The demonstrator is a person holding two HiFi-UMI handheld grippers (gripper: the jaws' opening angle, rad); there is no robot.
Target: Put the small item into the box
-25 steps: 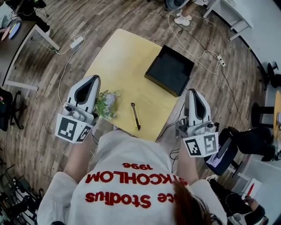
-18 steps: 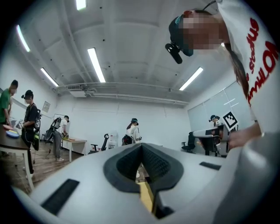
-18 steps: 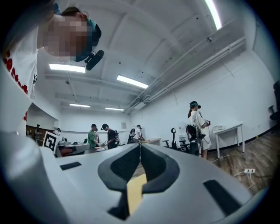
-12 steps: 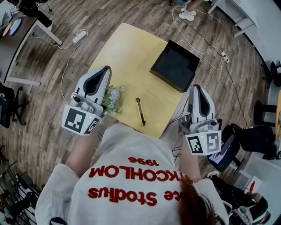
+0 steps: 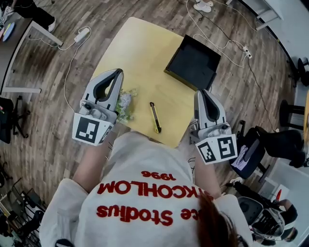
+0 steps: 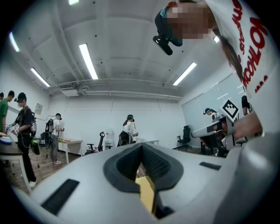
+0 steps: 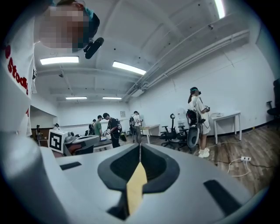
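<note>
The cutter [image 5: 155, 117] lies on the yellow table [image 5: 140, 53] between the left gripper [image 5: 116, 73] and the right gripper [image 5: 201, 93], both clenched shut and empty. Flowers [image 5: 125, 104] sit beside the left one. The black box [image 5: 193, 62] stands farther off, above a wooden floor [image 5: 53, 125].

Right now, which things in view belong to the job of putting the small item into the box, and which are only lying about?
For the job: box; cutter or flowers, either may be the small item; table.
Lying about: power strip, shoes.
</note>
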